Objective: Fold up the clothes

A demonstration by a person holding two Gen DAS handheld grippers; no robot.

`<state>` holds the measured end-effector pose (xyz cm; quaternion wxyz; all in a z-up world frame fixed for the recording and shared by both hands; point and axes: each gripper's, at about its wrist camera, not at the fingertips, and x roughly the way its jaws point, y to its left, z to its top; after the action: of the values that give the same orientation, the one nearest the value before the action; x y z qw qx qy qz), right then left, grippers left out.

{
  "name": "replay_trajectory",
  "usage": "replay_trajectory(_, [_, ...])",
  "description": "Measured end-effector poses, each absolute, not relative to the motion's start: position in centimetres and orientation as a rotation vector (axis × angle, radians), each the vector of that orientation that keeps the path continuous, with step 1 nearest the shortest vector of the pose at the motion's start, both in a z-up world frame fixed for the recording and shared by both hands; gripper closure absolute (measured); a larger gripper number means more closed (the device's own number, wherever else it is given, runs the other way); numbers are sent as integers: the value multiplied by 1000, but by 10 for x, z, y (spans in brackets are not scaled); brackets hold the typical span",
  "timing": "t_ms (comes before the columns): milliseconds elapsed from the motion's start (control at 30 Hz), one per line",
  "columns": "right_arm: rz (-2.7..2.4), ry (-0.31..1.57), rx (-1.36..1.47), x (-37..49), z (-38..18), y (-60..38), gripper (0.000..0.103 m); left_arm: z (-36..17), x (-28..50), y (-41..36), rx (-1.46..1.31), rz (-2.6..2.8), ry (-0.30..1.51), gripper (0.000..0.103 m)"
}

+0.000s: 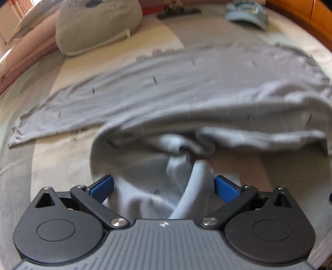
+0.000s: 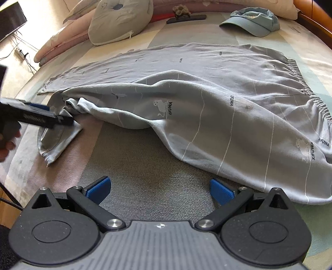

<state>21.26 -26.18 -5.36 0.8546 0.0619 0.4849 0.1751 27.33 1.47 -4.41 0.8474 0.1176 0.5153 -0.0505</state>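
Observation:
Grey pyjama trousers (image 2: 207, 103) with thin white lines and small prints lie spread across the bed, the elastic waistband (image 2: 311, 97) to the right. One leg lies flat at the back; the other is bunched and twisted in front. My left gripper (image 1: 164, 188) is open, and the twisted end of that leg (image 1: 145, 187) lies between its blue pads (image 1: 102, 188). In the right wrist view the left gripper (image 2: 64, 120) rests over the leg cuff (image 2: 60, 139), with a hand behind it. My right gripper (image 2: 159, 190) is open over bare bedcover, just left of the trousers' near edge.
A grey pillow (image 2: 120, 22) and a light blue cap (image 2: 253, 20) sit at the back of the bed, with a dark flat object (image 2: 184, 17) between them. A wooden bed frame (image 1: 300, 18) runs along the right. A power strip (image 2: 20, 53) lies on the floor to the left.

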Motion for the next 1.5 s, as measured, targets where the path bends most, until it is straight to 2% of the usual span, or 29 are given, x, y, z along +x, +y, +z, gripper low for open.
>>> replay_trajectory(300, [408,1011,137,215,-54,-266,0,-41,248,36,157,-84,1160,1])
replay_trajectory(567, [421,1010,110,215,-55,-263,0,-10,268,9,64,-135,1040,1])
replay_trajectory(767, [400,1020,88,215,-54,-259,0,-49,289,-4,163,10,1121,1])
replay_trajectory(933, [392,1024,92,213,-53,-262,0,-49,273,17,99,-22,1161,0])
replay_trajectory(1333, [400,1033,66,221,-53,-261,0,-47,222,81,238,111,1254,0])
replay_trajectory(1500, [398,1037,55,222,-53,-259,0,-29,215,81,204,93,1189,1])
